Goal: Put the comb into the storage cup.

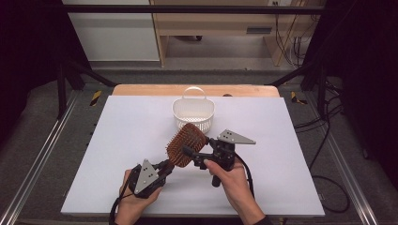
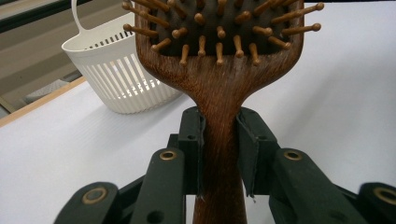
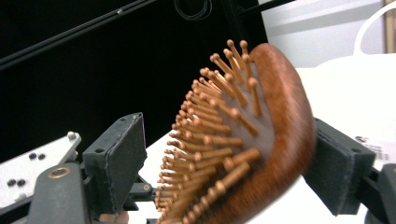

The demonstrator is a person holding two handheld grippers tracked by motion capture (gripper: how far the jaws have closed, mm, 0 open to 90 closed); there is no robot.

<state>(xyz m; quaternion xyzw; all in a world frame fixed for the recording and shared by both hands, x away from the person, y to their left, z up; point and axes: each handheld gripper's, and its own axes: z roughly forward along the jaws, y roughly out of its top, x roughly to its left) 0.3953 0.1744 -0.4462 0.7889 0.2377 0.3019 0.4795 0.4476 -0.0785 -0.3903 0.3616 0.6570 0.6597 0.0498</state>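
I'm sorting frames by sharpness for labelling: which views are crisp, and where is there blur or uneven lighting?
High view: evenly lit white table, dark surroundings, soft, low in detail. Left gripper view: hairbrush handle sharp, white basket behind slightly soft. Right gripper view: the brush's wooden edge and lower bristles smeared by motion blur, black backdrop, bright washed-out table at right.

hairbrush [image 1: 187,144] above table [image 1: 117,154]; basket [image 1: 193,114] just behind it
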